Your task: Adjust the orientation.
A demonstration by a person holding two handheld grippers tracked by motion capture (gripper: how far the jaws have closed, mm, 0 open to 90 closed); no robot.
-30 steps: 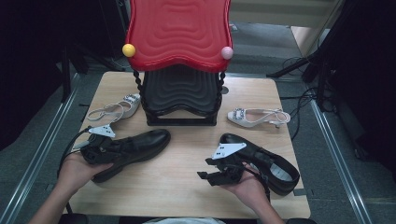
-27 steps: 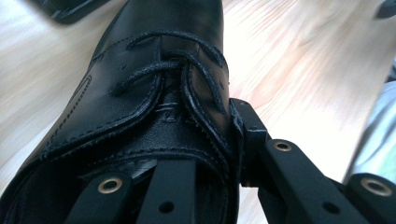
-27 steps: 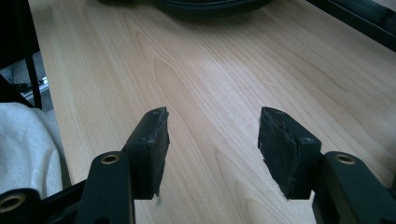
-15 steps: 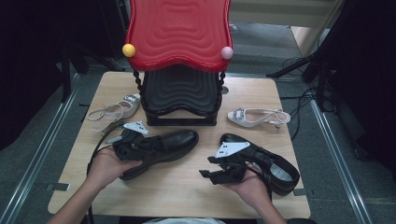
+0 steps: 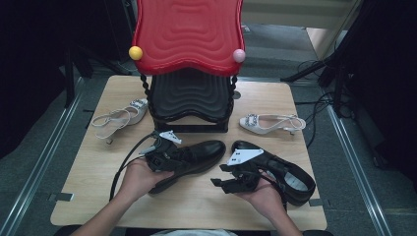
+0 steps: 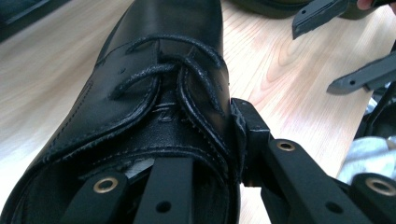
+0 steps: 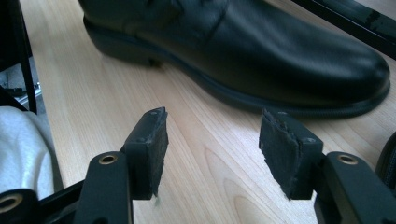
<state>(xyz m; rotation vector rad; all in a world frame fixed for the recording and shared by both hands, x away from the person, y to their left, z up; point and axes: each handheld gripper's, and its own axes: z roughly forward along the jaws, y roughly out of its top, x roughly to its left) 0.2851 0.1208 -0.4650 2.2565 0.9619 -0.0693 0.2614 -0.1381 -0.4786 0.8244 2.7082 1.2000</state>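
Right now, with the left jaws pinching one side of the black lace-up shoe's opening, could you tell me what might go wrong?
The black leather lace-up shoe is held only by one wall of its opening, so it may slip or twist. It could also bump the second black shoe or the open right gripper close by.

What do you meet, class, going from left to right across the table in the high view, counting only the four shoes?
Left white sandal → black lace-up shoe in the left gripper → right white sandal → black shoe by the right gripper.
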